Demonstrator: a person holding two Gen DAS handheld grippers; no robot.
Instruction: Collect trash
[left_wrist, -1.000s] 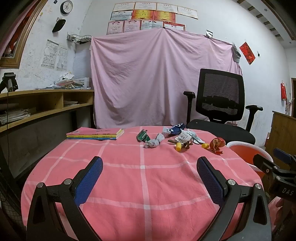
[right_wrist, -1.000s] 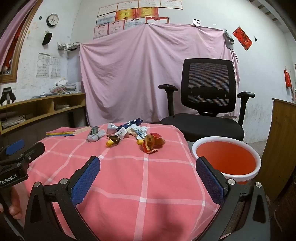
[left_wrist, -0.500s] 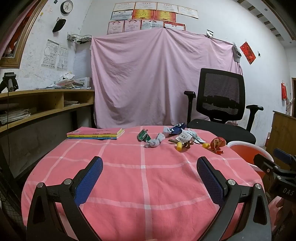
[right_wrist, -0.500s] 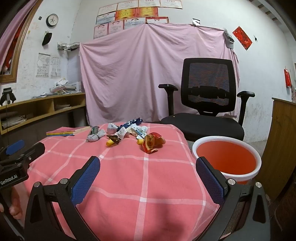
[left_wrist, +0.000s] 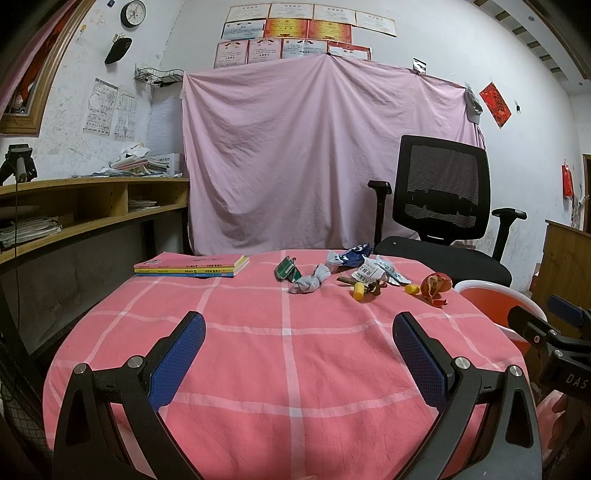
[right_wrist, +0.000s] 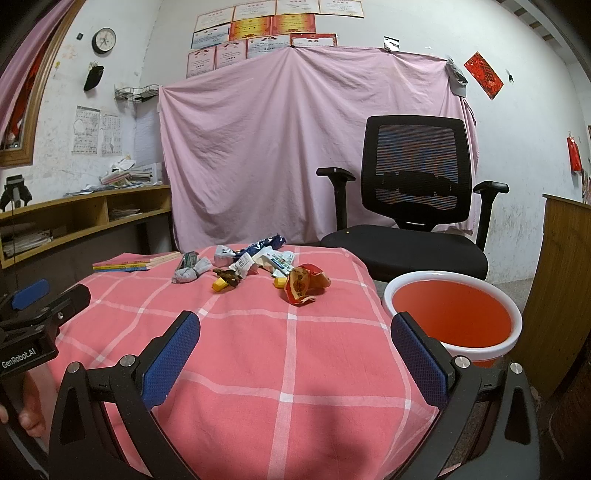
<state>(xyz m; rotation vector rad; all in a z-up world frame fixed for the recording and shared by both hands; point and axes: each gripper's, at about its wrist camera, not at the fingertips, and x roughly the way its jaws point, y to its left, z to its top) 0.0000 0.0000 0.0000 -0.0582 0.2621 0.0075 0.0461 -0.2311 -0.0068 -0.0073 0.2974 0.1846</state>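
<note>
R gripper (right_wrist: 295, 343) low over near edge of pink checked cloth (right_wrist: 258, 350), blue pads (right_wrist: 171, 354) wide apart, nothing btwn. Trash at far end: grey wad (right_wrist: 190, 272), yellow cap (right_wrist: 218, 285), white wrappers (right_wrist: 273, 261), red/gold wrapper (right_wrist: 304, 283) nearest. Books (right_wrist: 133, 263) far left. Orange basin (right_wrist: 452, 317), white rim, beside table on right, below chair (right_wrist: 410, 206). L gripper (right_wrist: 37, 317) at left edge, jaw state unclear.

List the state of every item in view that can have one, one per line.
left gripper: open, holding nothing
right gripper: open, holding nothing
red bucket: upright, no trash visible inside
red wrapper: crumpled, on the cloth
grey wrapper: twisted, lying flat
books: closed, stacked
office chair: unoccupied
</note>
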